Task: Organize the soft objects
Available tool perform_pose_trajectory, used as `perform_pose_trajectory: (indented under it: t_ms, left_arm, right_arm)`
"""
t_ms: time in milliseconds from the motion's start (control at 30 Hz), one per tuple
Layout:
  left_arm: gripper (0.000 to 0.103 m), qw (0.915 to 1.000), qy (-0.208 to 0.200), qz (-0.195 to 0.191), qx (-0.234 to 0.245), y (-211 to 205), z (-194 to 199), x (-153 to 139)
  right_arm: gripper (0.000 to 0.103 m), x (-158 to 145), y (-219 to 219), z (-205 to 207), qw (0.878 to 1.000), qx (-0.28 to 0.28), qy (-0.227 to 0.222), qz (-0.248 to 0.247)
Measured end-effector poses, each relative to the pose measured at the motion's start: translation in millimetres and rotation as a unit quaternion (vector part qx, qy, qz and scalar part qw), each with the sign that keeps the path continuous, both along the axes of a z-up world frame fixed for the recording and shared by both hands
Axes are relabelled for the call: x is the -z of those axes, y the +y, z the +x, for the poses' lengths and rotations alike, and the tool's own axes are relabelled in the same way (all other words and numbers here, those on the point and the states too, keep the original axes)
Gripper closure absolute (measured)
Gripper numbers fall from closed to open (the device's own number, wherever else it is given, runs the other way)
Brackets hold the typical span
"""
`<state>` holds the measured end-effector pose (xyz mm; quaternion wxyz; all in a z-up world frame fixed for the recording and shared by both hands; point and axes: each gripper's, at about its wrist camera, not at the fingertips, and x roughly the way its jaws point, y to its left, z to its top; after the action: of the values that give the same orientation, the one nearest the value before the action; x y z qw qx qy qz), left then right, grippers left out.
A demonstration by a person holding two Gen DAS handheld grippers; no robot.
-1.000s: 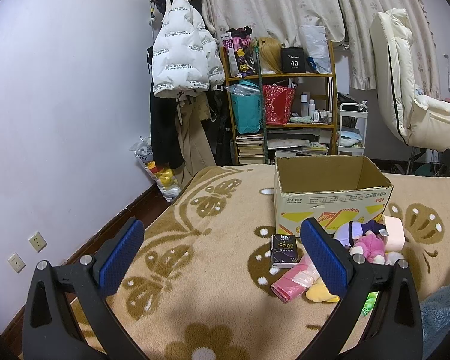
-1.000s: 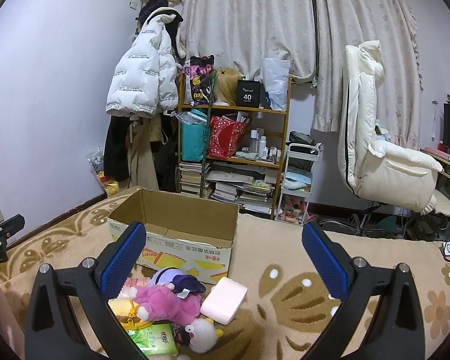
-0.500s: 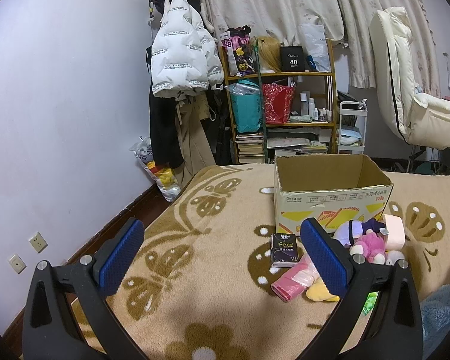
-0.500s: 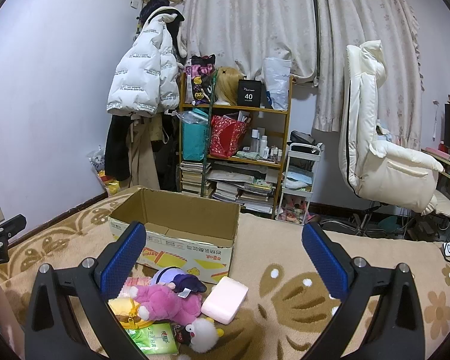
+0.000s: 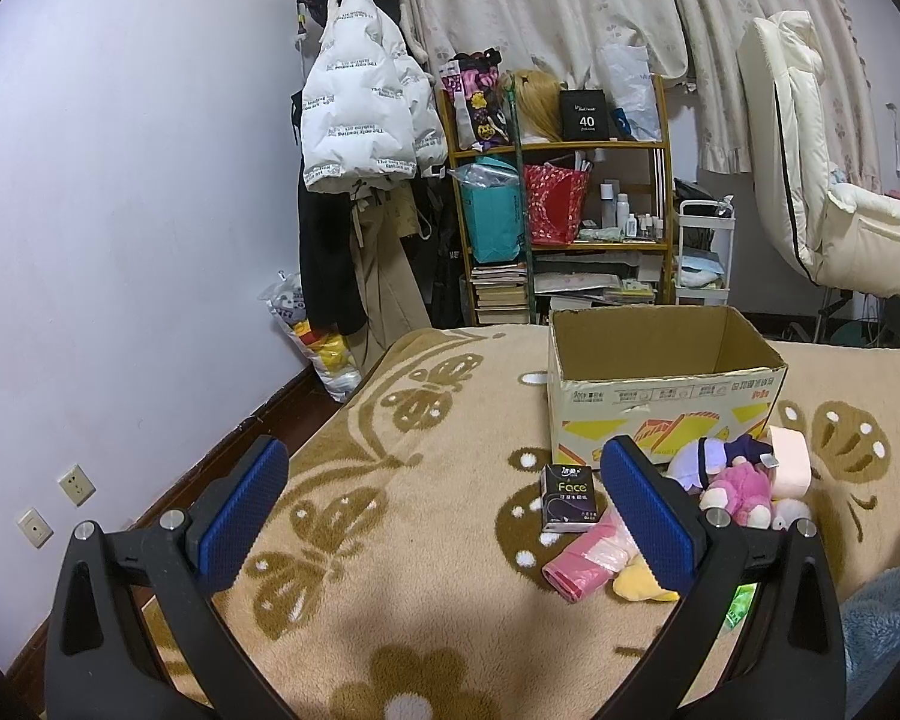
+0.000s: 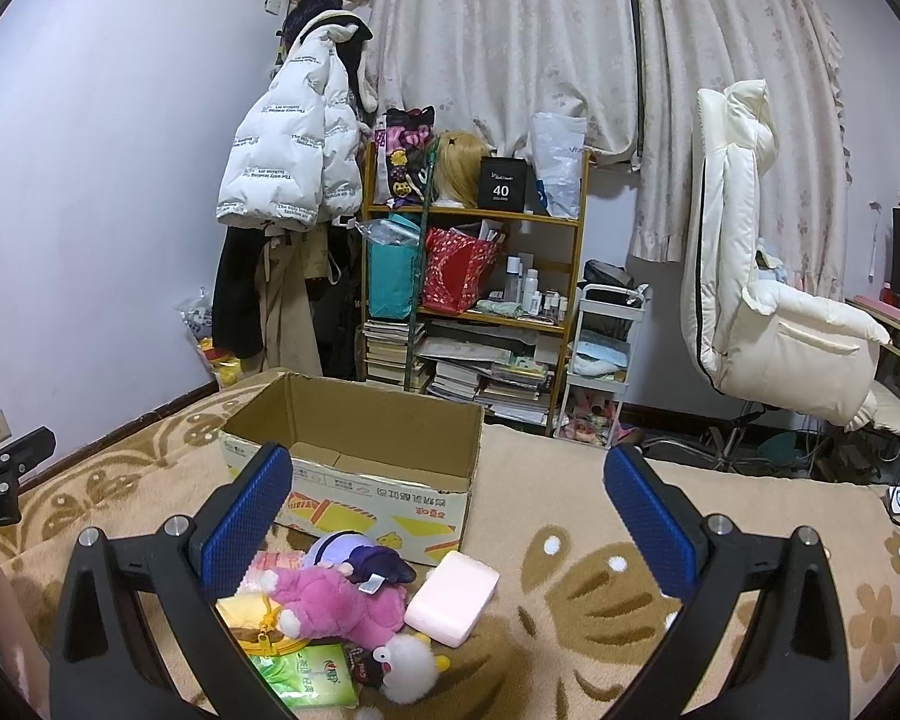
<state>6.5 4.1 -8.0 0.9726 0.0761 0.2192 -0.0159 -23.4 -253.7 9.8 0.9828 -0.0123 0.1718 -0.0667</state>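
Observation:
An open empty cardboard box stands on the patterned beige carpet. In front of it lies a heap of soft things: a pink plush, a purple doll, a pink sponge block, a white fluffy toy, a yellow pouch, a green tissue pack. A black tissue pack and a pink bag roll lie left of the heap. My left gripper is open, above the carpet left of the heap. My right gripper is open, above the heap.
A cluttered wooden shelf, hanging coats and a white trolley line the far wall. A cream recliner chair stands at the right. The purple wall runs along the left. A blue fleece lies at the near right.

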Motion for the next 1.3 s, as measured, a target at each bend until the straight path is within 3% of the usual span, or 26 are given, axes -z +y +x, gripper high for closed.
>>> perform_pose_trajectory:
  t_ms: [833,1033,1300]
  left_arm:
    - [0.000,1.0000,0.000,0.001,-0.002,2,1,10]
    - [0.000,1.0000,0.006,0.007,-0.001,2,1,11]
    - [0.000,0.9980,0.044,0.046,0.000,-14,17,10]
  right_arm:
    - [0.000,0,0,1,1.000,-0.001,0.003,0.000]
    - [0.000,7,-6,3,0.999,0.001,0.019,0.026]
    - [0.000,18,-34,21,0.995,-0.007,0.055,0.086]
